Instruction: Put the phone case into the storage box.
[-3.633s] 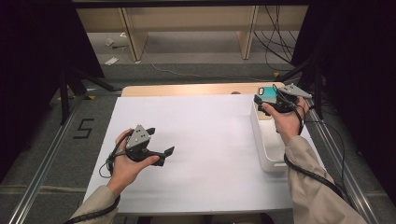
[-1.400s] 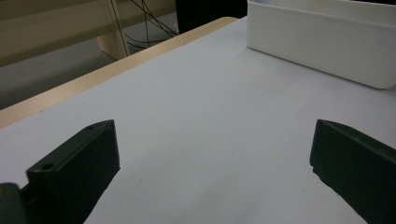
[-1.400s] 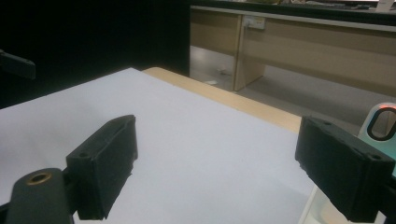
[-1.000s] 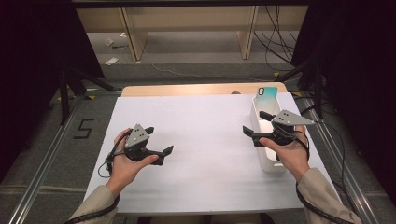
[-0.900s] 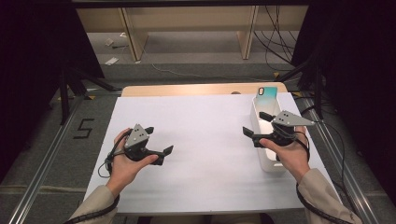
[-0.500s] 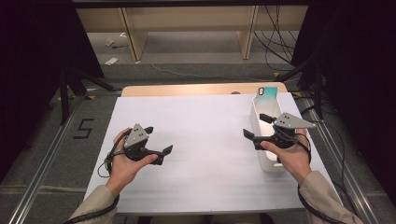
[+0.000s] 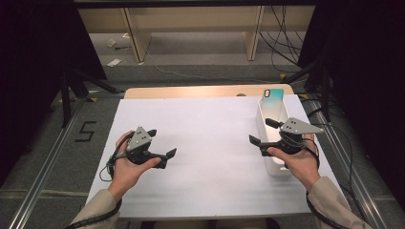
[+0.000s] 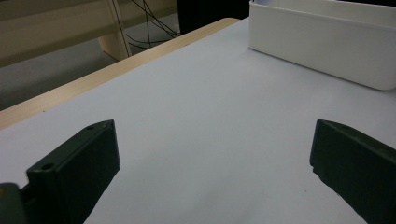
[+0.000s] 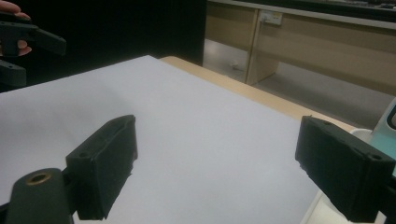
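black numeral "5" [image 7: 86, 131] marked on grey floor [image 7: 52, 157], left of table

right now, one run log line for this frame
left gripper: open, empty | right gripper: open, empty, beside white bin | teal phone: propped in bin's far end

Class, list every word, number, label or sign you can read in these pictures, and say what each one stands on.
"5": a dark mark on the floor, left of the table.
The teal phone case standing in the white bin: no text can be read on it.
Grippers, bin and table: no readable text.
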Action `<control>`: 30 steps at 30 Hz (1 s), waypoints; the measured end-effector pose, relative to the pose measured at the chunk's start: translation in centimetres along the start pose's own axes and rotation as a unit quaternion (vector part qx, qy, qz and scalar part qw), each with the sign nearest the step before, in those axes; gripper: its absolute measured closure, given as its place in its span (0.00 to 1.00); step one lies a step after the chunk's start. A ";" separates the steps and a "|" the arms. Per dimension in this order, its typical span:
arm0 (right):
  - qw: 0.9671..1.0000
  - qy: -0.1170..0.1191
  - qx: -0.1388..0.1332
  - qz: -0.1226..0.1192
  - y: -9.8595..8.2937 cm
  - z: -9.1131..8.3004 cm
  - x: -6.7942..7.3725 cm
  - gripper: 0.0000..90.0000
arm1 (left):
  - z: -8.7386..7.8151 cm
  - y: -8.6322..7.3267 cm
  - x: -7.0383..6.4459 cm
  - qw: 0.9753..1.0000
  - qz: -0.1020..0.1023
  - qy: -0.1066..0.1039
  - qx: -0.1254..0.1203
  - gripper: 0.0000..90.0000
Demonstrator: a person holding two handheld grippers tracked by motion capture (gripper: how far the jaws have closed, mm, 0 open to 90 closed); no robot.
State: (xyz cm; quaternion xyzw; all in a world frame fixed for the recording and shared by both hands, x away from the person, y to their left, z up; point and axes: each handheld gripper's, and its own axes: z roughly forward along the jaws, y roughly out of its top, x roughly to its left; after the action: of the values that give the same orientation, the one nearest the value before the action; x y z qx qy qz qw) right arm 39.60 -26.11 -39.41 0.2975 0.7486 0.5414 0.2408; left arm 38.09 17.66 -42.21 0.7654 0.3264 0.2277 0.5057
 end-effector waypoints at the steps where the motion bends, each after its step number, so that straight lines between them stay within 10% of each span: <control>1: 1.000 0.000 0.000 -0.001 0.0 0.0 0.0 0.15 | 0.0 0.0 0.0 1.000 0.000 0.000 0.000 0.01; 30: 1.000 -0.002 0.004 0.001 -0.4 -0.9 -0.1 0.16 | 0.0 -0.1 0.0 1.000 -0.002 -0.001 0.001 0.01</control>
State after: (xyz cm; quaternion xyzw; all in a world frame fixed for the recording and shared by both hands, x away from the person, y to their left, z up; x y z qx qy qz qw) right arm 38.99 -26.84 -39.53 0.3003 0.7500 0.5380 0.2405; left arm 38.09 17.66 -42.29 0.7659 0.3274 0.2254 0.5054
